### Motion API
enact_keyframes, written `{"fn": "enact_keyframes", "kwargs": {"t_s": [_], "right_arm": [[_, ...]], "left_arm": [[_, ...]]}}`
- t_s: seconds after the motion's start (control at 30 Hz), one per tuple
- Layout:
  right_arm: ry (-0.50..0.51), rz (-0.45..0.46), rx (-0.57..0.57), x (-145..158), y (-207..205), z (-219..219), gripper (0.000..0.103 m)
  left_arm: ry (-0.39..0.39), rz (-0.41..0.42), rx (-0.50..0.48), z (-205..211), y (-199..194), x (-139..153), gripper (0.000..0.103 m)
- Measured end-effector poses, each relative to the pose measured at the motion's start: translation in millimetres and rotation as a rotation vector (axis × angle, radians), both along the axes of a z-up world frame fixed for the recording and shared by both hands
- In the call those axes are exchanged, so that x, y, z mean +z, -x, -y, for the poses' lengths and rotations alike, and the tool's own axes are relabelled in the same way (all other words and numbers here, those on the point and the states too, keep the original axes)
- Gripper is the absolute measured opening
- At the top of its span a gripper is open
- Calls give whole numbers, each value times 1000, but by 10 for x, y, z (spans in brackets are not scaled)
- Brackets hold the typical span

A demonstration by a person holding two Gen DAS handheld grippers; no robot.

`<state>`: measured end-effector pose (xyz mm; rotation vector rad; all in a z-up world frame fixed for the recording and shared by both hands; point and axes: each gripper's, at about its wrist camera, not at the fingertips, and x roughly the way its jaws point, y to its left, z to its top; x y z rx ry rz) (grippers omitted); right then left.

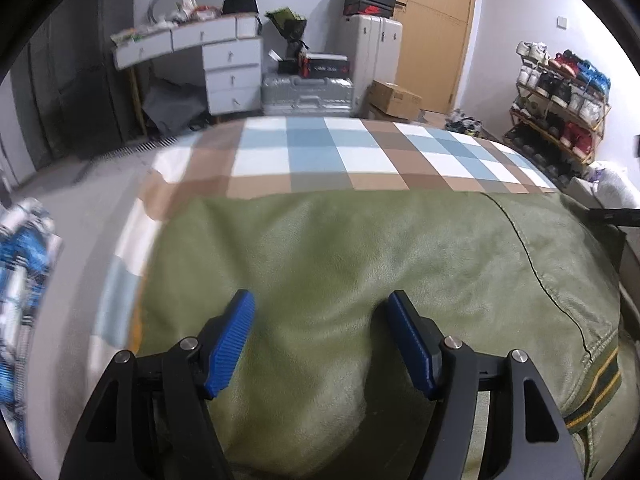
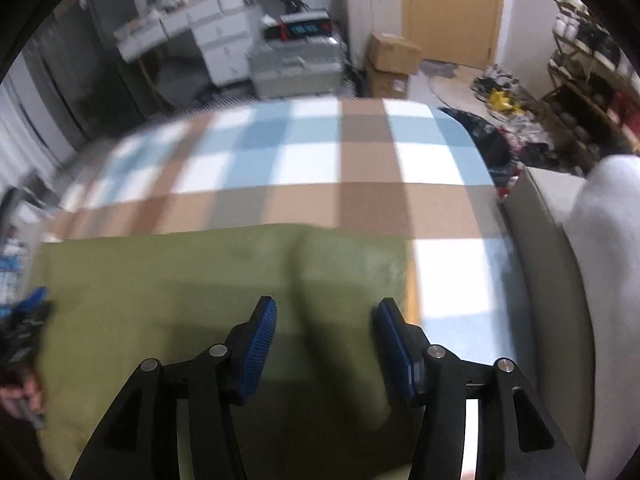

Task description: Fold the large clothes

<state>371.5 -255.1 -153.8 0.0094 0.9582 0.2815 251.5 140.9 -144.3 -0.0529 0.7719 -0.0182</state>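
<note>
An olive-green garment (image 1: 360, 256) lies folded on a checked bed cover (image 1: 320, 152), with a striped hem (image 1: 600, 388) at its right end. My left gripper (image 1: 320, 304) is open above the garment's left part and holds nothing. In the right wrist view the same green garment (image 2: 180, 280) lies on the checked cover (image 2: 300, 168). My right gripper (image 2: 326, 308) is open above the garment's right edge and is empty. The left gripper (image 2: 28, 320) shows at the far left of that view.
Beyond the bed stand a white drawer desk (image 1: 224, 64), a silver case (image 1: 308, 94), cardboard boxes (image 1: 394, 98) and a wooden door (image 1: 432, 32). A shoe rack (image 1: 560, 100) stands at the right. A white pillow (image 2: 600, 264) lies at the bed's right side.
</note>
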Motion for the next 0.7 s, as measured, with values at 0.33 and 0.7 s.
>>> {"fn": "enact_keyframes", "kwargs": {"t_s": [0.33, 0.7], "right_arm": [[162, 41, 101, -357, 380, -507, 54], [26, 95, 87, 111, 205, -352, 57]], "left_arm": [[-46, -254, -196, 920, -181, -93, 64], [-117, -203, -64, 348, -322, 485, 65]]}}
